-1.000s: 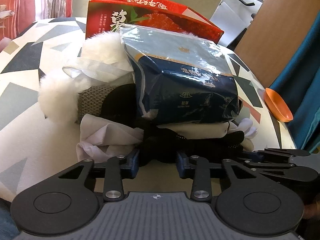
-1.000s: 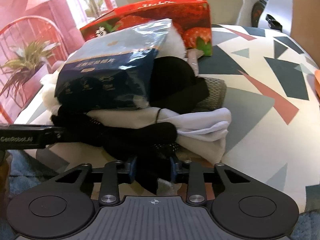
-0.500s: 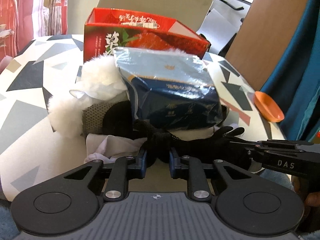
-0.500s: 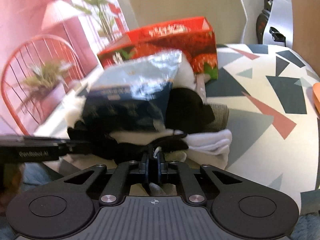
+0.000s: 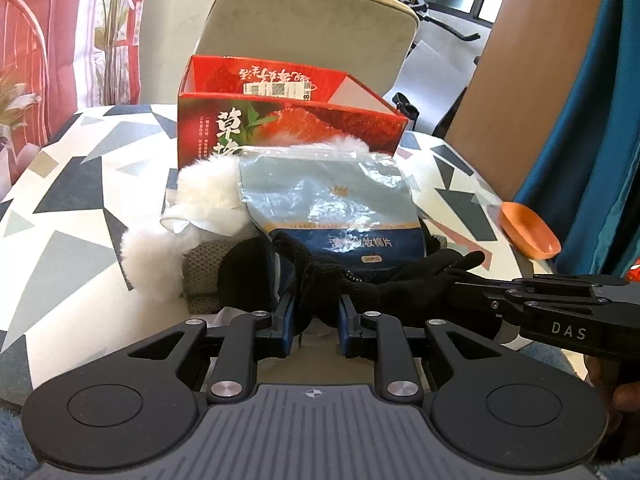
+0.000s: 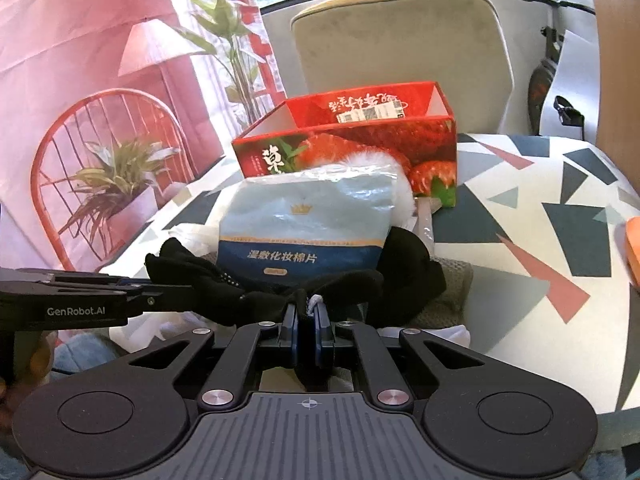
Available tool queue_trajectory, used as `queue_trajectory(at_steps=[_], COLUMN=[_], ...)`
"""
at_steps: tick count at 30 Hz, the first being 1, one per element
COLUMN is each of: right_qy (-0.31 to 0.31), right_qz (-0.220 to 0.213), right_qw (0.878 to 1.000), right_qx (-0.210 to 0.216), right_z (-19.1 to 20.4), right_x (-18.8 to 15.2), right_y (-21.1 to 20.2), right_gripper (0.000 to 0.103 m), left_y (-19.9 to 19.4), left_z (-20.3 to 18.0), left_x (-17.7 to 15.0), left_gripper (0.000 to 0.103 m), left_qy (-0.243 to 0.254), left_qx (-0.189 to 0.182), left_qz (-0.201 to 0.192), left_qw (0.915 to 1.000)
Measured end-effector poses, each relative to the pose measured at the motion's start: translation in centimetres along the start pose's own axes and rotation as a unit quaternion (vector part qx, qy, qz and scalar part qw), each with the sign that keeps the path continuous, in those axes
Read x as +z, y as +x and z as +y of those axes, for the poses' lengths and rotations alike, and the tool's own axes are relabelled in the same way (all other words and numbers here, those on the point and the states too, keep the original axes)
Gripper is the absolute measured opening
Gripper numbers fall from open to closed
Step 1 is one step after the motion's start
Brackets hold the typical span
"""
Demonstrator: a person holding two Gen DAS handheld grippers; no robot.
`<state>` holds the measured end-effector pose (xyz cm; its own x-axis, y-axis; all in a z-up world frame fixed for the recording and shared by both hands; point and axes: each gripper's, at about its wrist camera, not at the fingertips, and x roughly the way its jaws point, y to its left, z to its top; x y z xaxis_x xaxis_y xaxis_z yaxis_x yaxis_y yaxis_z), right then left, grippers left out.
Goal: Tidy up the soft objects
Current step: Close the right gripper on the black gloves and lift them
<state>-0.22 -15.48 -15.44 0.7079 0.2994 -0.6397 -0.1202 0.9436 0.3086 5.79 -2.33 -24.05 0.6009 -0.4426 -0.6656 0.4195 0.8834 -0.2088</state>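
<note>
A black knit glove (image 5: 400,284) hangs stretched between both grippers, just above a heap of soft things on the patterned table (image 5: 68,216). My left gripper (image 5: 316,310) is shut on one bunched end. My right gripper (image 6: 307,318) is shut on the other end (image 6: 340,284), with a bit of white showing between its pads. In the heap lie a blue cotton-pad bag (image 5: 332,216), a white fluffy piece (image 5: 200,200), a grey knit item (image 5: 202,264) and a black rounded item (image 5: 244,272). Behind the heap stands an open red strawberry box (image 5: 288,120).
An orange dish (image 5: 528,232) sits near the table's right edge. A beige chair back (image 6: 400,40) rises behind the box. White cloth (image 6: 444,332) lies under the heap on the near side. The right gripper (image 5: 460,286) reaches in from the right in the left wrist view.
Both grippers closed on the black glove and rose with it. The glove came up off the heap's front, and the box and chair now show more fully.
</note>
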Motion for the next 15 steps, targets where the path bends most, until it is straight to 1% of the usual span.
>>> queue_trajectory(at_steps=[4, 10, 15], right_qy=[0.005, -0.01, 0.0], right_qz=[0.006, -0.021, -0.036], right_qw=[1.0, 1.0, 0.999], right_qx=[-0.003, -0.005, 0.004], right_z=[-0.1, 0.4, 0.3], right_x=[-0.2, 0.1, 1.4], right_y=[0.3, -0.6, -1.1], right_gripper=[0.007, 0.007, 0.007], left_y=[-0.3, -1.2, -1.5], left_z=[0.0, -0.5, -0.6], left_x=[0.0, 0.3, 2.6], left_gripper=[0.023, 0.023, 0.023], left_qy=[0.002, 0.021, 0.023], left_qx=[0.0, 0.002, -0.009], left_qz=[-0.005, -0.031, -0.031], left_qw=[1.0, 0.9993, 0.9992])
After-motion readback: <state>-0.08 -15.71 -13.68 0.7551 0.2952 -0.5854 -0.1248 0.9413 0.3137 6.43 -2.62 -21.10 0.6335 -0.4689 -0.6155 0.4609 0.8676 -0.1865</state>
